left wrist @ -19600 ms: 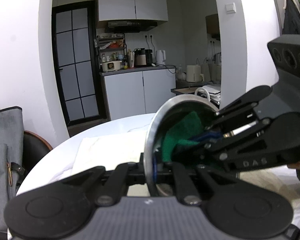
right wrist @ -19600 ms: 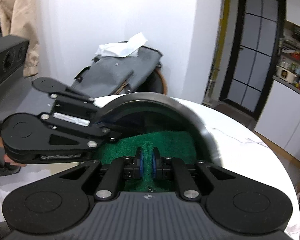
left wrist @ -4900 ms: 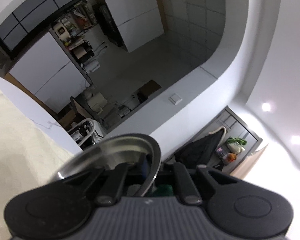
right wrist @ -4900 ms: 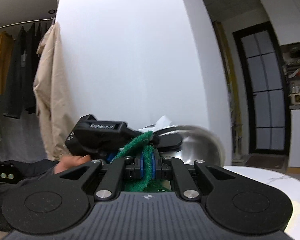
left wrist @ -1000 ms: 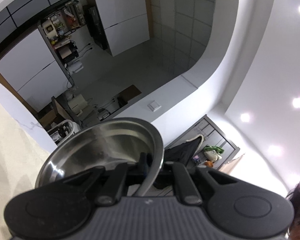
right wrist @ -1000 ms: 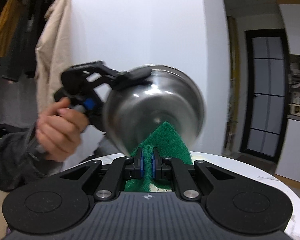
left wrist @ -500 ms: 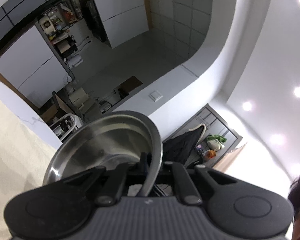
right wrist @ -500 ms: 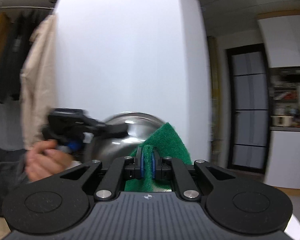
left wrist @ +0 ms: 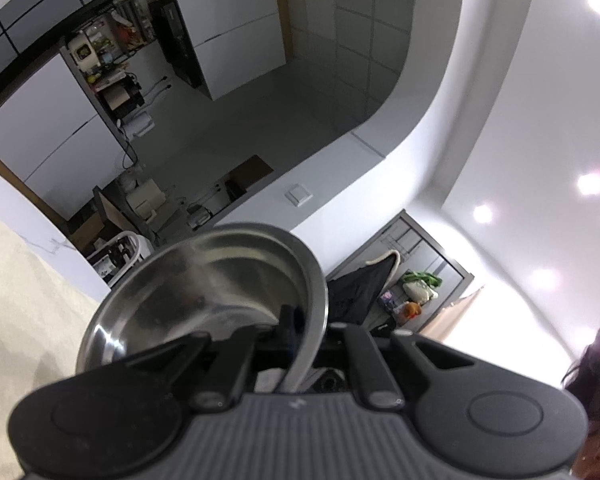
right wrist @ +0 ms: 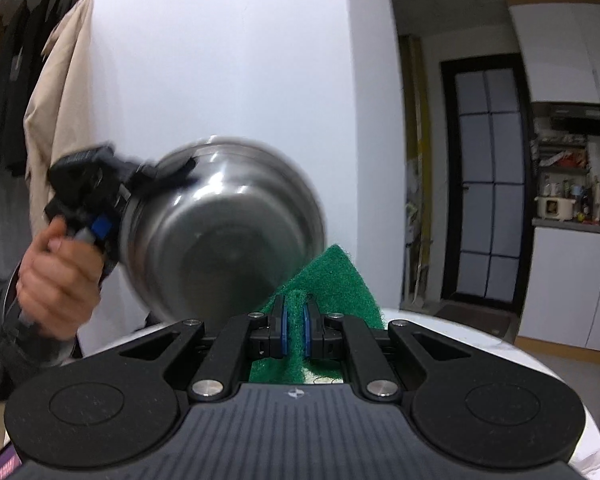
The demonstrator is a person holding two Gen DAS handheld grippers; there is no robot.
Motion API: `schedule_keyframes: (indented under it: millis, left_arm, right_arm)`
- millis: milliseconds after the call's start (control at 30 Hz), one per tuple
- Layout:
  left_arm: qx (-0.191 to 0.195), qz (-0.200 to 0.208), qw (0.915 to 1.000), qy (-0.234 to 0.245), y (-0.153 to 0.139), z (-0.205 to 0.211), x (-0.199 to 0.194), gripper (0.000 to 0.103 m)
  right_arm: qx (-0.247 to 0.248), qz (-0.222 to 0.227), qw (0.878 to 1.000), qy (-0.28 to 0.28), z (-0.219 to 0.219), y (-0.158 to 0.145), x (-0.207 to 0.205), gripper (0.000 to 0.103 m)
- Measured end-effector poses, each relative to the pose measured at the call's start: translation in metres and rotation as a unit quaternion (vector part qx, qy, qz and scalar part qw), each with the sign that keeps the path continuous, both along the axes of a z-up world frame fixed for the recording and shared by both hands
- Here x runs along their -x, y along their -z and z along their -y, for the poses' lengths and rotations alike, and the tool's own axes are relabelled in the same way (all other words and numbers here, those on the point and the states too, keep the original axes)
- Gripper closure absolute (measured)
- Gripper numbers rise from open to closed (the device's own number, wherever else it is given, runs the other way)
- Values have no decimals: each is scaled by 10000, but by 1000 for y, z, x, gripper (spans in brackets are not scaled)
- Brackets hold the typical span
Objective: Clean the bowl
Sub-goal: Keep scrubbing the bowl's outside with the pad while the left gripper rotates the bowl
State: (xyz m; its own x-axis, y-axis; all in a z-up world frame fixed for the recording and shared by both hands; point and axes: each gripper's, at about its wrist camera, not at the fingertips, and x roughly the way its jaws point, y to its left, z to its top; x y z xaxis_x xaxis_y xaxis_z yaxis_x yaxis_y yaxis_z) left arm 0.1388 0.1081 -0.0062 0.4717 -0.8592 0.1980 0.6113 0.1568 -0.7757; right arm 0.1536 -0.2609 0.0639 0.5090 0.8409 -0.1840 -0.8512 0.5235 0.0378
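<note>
My left gripper [left wrist: 300, 328] is shut on the rim of a steel bowl [left wrist: 204, 292] and holds it up in the air, tilted, with its empty inside towards the left wrist camera. In the right wrist view the bowl [right wrist: 228, 236] shows its outer bottom, blurred, with the left gripper [right wrist: 100, 200] and a hand at its left. My right gripper [right wrist: 295, 328] is shut on a folded green scouring pad [right wrist: 332, 280]. The pad's tip sits at the bowl's lower right outside edge; I cannot tell whether they touch.
A white round table [right wrist: 480, 344] lies below the right gripper, and a cream surface [left wrist: 16, 280] shows in the left wrist view. A white wall [right wrist: 240, 60] stands behind the bowl, coats [right wrist: 52, 92] hang at the left, and kitchen cabinets [right wrist: 572, 292] and a dark door [right wrist: 484, 176] are at the right.
The bowl has swung up and closer in the right wrist view, showing more of its bottom. The pad stays in the right gripper, near the bowl's outside. The left grip is unchanged.
</note>
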Motion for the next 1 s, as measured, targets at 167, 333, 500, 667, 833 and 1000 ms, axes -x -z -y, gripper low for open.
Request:
schedule_keyframes:
  millis: [167, 333, 500, 667, 833, 1000]
  left_arm:
    - [-120, -120, 9998, -116, 2, 0, -3, 96]
    - [-183, -192, 9994, -219, 3, 0, -8, 97]
    - [-211, -313, 9991, -217, 7, -1, -12, 98]
    - [-190, -188, 9995, -153, 1, -2, -7, 98]
    - [-134, -214, 9996, -154, 2, -3, -7, 98]
    - [-234, -272, 9991, -217, 5, -6, -7, 97]
  right_arm:
    - [157, -92, 9983, -546, -12, -2, 9, 95]
    - [35, 0, 9972, -741, -14, -11, 16, 95]
    - [-331, 74, 9980, -531, -7, -21, 15, 95]
    - [-384, 22, 9990, -214, -3, -23, 7, 95]
    - [-112, -41, 9996, -238, -10, -13, 5, 95]
    - [-60, -31, 9990, -441, -8, -9, 12, 95]
